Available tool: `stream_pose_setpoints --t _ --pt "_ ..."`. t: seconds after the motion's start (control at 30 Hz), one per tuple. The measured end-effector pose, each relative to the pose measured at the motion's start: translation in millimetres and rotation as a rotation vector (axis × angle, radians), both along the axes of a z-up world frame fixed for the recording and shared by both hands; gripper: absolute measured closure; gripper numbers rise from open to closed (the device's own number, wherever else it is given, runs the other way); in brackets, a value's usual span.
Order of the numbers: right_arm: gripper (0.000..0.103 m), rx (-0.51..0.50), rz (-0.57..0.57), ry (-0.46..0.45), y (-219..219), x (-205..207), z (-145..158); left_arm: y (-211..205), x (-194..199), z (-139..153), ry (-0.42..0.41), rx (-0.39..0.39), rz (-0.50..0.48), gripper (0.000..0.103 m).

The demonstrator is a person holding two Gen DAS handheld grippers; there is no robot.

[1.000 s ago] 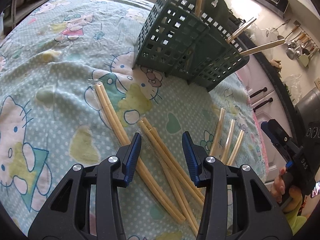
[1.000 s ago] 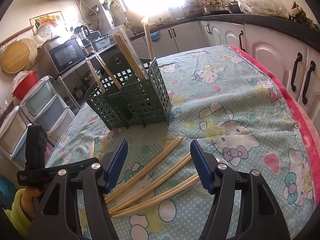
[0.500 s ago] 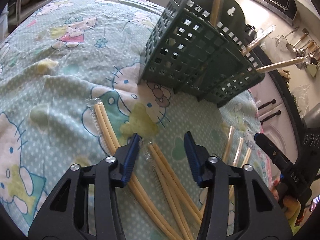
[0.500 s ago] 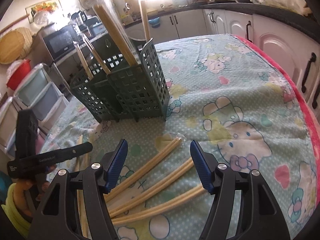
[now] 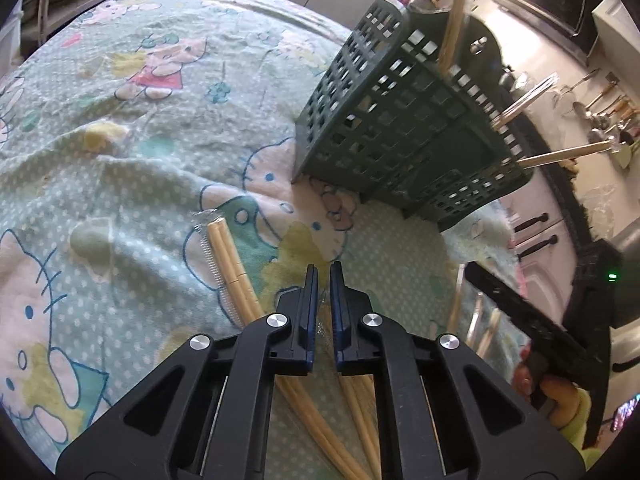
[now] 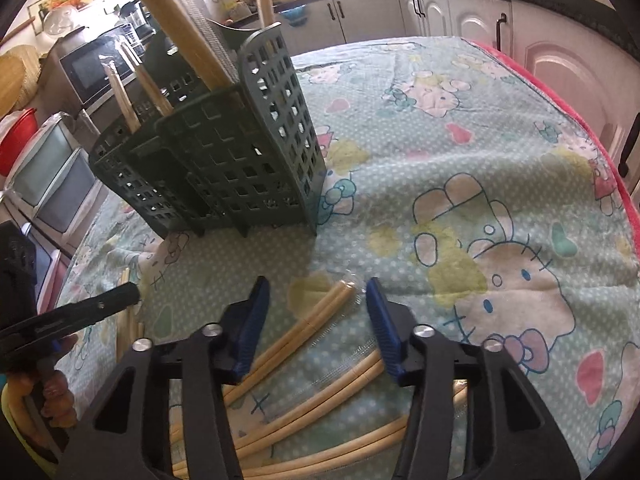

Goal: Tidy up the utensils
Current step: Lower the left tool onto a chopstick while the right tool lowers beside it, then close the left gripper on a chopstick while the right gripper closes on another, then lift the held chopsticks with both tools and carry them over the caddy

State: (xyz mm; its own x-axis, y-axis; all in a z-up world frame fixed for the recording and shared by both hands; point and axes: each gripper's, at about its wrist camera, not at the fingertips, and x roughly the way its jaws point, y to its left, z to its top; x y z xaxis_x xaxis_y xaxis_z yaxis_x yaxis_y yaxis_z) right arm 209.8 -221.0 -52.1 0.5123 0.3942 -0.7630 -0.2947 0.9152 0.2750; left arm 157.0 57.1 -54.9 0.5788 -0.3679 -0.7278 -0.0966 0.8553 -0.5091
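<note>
A dark green slotted utensil caddy [image 5: 404, 128] stands on the Hello Kitty cloth [image 5: 140, 128] and holds several wrapped chopstick pairs; it also shows in the right wrist view [image 6: 224, 160]. More wrapped chopstick pairs [image 5: 232, 268] lie on the cloth. My left gripper [image 5: 323, 280] is shut on the clear wrapper of a chopstick pair [image 5: 360, 412] that runs under it. My right gripper [image 6: 318, 300] is open and empty, low over a chopstick pair [image 6: 316, 312], with more pairs [image 6: 340, 388] beneath it.
A microwave [image 6: 100, 68] and stacked drawers [image 6: 56, 184] stand behind the caddy. White cabinets [image 6: 560, 64] line the far side past the table's red edge [image 6: 580, 120]. Three more chopstick pairs [image 5: 476, 320] lie near the right gripper's body [image 5: 532, 320].
My left gripper has closed from open onto the wrapped chopstick pair between its fingers. Both grippers have moved closer to the caddy; the right stays open.
</note>
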Motion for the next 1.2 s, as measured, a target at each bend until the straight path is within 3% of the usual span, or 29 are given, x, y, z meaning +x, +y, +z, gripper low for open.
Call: stream_pose_setpoints --t 0.17,0.37,0.83,1.2 --pt "0.085 0.027 -0.017 0.027 -4.3 5.4 -7.2 5.6 -4.5 15.3 -0.046 -0.022 -0.003 0.103" --pt "0.101 0.039 -0.008 0.005 -3.0 8.7 -4.2 10.3 -4.7 24.7 -0.070 -0.030 0.004 0.103" --pt "0.102 0.140 0.044 -0.124 -0.3 -6.7 40.3 5.7 -4.8 54.7 -0.147 -0.056 -0.004 0.103" --pt "0.102 0.203 0.136 -0.288 6.8 -43.0 102.4 -10.0 -3.4 112.1 -0.290 -0.056 -0.049 0.103"
